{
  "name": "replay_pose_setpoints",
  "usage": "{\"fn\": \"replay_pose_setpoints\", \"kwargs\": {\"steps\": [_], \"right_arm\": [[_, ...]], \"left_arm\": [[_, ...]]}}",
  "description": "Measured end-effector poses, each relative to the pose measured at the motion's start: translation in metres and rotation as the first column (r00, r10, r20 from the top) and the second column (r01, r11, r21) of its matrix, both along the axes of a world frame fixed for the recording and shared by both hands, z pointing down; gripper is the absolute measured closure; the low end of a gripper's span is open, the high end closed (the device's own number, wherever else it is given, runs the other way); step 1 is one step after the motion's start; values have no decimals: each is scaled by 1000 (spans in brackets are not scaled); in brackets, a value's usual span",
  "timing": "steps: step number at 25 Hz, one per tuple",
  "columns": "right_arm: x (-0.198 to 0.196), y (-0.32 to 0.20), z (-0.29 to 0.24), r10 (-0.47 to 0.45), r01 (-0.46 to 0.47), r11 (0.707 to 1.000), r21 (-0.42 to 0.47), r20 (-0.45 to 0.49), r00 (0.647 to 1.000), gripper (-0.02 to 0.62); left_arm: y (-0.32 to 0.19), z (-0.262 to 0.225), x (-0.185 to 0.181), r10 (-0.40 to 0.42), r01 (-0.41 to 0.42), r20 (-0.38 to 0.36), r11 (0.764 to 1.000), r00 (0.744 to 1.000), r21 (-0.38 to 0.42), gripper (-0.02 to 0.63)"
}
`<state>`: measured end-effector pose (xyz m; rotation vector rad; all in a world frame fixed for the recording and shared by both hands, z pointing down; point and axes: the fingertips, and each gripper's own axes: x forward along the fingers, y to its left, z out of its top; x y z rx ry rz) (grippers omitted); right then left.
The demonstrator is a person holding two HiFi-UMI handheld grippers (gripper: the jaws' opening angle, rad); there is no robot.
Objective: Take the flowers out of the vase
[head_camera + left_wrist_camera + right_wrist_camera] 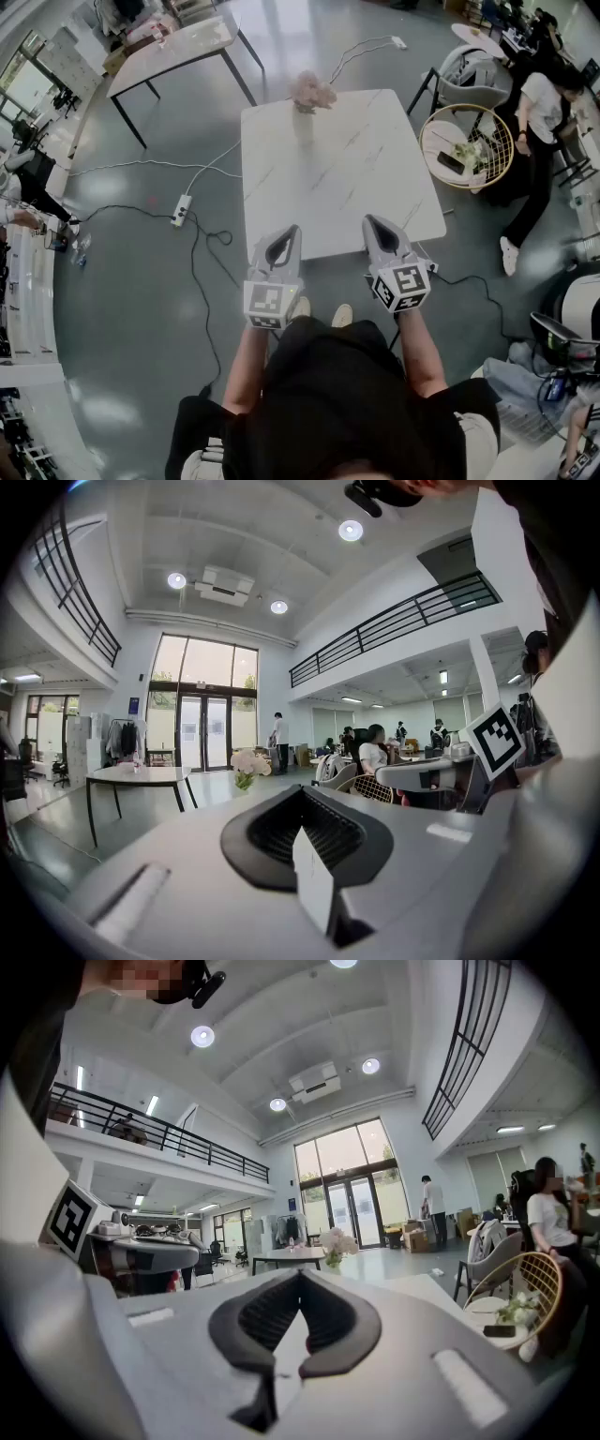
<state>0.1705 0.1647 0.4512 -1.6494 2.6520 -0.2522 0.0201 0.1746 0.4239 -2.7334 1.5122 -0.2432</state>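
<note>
the bunch of pale pink and white flowers stands in a slim, seemingly clear glass vase at the far edge of the white marble-patterned table, well apart from both grippers, which hang over the near edge. the left gripper has its dark-padded jaws drawn together on nothing, and the right gripper is closed and empty too, so both must spread before they can take anything. i'd judge the flowers light and soft, the heads easily crushed. the place to take hold is the stems just above the vase mouth, with a gentle squeeze and a straight lift. the vase looks narrow, tippy and breakable, and it sits close to the table's edge, so one gripper steadying its body while the other draws the stems up seems wise. nothing on the tabletop blocks the reach. off to the right stand a round wicker-sided side table and a seated person. a white power strip with cables lies on the grey floor to the left.
</note>
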Motion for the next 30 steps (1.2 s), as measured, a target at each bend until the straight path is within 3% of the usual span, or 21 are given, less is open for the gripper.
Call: {"fn": "replay_pose_setpoints", "kwargs": {"steps": [23,30], "right_arm": [[11,1,7,-30,31,999,-16,25,999,592],[3,-18,16,-44,45,998,-39,13,999,591]], "left_arm": [[5,8,13,-29,29,13,999,999,-12,600],[-17,15,10,-35,35,23,999,999,-36,600]]}}
